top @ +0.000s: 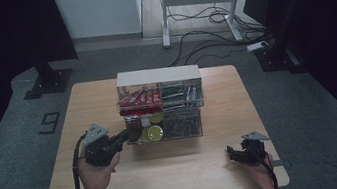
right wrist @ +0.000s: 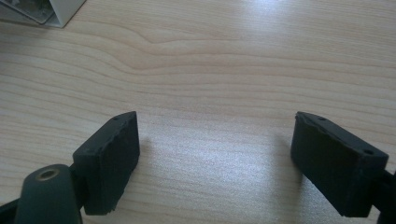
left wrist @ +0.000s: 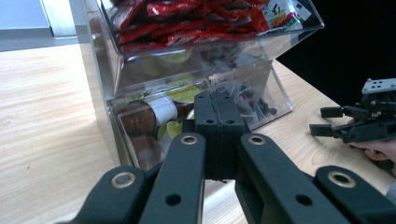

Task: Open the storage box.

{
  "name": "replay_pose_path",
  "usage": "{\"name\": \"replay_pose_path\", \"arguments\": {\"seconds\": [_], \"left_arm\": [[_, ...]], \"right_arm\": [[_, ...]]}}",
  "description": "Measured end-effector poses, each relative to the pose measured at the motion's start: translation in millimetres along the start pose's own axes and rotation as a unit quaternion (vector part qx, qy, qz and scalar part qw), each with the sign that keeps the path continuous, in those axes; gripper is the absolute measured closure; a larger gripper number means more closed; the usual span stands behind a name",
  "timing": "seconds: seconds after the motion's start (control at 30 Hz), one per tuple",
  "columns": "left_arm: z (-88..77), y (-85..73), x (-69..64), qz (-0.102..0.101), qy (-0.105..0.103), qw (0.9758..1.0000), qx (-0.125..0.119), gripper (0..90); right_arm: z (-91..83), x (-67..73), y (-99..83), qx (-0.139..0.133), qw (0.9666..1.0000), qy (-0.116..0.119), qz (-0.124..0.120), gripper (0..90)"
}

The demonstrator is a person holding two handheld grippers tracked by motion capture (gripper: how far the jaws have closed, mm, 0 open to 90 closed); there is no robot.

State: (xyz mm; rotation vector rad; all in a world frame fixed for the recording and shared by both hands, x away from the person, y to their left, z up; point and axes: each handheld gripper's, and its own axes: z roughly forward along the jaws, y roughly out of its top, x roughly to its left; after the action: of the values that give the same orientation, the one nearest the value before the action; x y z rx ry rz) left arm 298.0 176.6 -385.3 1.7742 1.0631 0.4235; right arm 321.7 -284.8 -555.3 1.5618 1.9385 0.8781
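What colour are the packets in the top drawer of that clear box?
Red packets, best seen in the left gripper view.

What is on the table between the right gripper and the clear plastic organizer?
Nothing. In the high view, bare wooden table runs from the right gripper to the clear drawer organizer. The right gripper view shows plain wood ahead of its open jaws too.

High view overhead; claw views close, sharing table (top: 168,175).
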Motion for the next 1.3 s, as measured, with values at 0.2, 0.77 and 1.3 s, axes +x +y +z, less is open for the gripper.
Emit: {"name": "replay_pose_path", "arguments": {"seconds": [0.2, 0.77, 1.3], "left_arm": [[4.7, 8.2, -1.5, 0.003, -0.005, 1.0000, 0.000, 90.0], [13.6, 27.9, -1.7, 0.003, -0.023, 0.9997, 0.004, 90.0], [28.0, 41.8, 1.4, -0.001, -0.029, 0.9995, 0.010, 90.0]], "right_arm": [[0.0, 0.0, 0.0, 0.000, 1.0000, 0.000, 0.000, 15.8], [0.0, 0.0, 0.0, 0.000, 1.0000, 0.000, -0.001, 16.0], [0.0, 0.0, 0.0, 0.000, 1.0000, -0.001, -0.001, 16.0]]}}
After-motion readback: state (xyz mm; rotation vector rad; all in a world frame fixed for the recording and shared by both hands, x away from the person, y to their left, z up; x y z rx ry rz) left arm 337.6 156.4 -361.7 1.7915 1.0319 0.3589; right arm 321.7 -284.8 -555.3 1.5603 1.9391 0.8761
